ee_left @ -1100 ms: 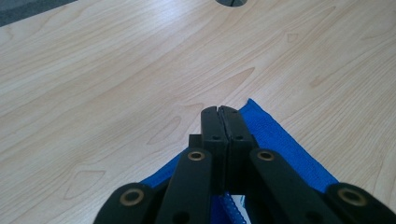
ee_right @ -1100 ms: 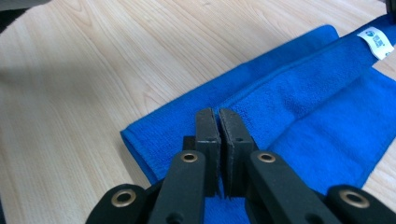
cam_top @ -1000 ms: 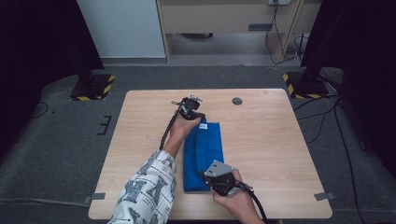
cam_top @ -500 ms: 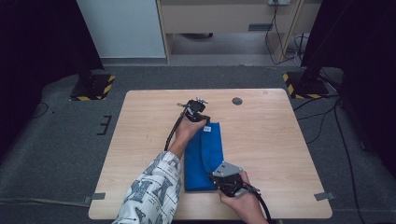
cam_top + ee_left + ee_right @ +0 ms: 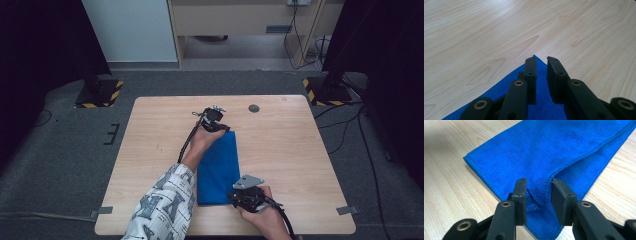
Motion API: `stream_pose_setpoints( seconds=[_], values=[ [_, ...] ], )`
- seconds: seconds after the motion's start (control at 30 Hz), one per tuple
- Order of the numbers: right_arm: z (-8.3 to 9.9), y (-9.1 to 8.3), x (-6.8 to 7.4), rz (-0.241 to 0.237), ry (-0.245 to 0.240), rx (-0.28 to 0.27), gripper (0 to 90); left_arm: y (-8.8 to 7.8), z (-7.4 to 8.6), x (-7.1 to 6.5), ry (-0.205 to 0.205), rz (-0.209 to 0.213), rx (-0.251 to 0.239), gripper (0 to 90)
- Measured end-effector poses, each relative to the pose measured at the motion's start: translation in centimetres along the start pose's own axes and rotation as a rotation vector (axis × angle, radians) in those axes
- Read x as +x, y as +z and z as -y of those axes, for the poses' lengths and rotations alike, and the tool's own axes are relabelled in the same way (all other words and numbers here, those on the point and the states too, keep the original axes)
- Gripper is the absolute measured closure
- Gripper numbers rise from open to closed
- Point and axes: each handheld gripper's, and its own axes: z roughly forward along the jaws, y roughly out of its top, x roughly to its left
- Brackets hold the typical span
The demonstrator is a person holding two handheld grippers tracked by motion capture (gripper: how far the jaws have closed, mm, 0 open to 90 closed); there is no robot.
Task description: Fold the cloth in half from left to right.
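The blue microfibre cloth (image 5: 218,167), folded into a long strip, lies flat near the middle of the pale wooden desk (image 5: 300,150). This looks like the release after a fold. The left gripper (image 5: 541,65) sits at the cloth's far corner and the right gripper (image 5: 538,192) at its near corner; the jaws of both have just been opening, and each pair now stands parted with the cloth's edge loose between, not pinched. Next, both should lift clear without dragging the fold, or take new corners for another fold.
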Motion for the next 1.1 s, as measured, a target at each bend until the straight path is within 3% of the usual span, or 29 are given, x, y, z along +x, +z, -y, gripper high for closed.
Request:
stream_pose_setpoints(
  seconds=[0.3,0.57,0.77,1.1],
  values=[
    [0.1,0.2,-0.4,-0.033,0.033,0.026,71.1,-1.2,0.6,-0.5,0.019,0.004,-0.022,77.3],
    [0.0,0.0,-0.6,-0.030,0.021,0.021,88.0,-3.4,1.4,-0.6,0.051,-0.006,-0.048,77.4],
    [-0.3,-1.4,-0.9,-0.011,0.020,0.002,90.0,-4.7,1.6,0.0,0.065,-0.032,-0.055,77.5],
    [0.2,-2.2,-1.4,0.017,-0.001,0.030,90.0,-5.7,2.6,1.0,0.071,-0.063,-0.053,77.3]
  ],
)
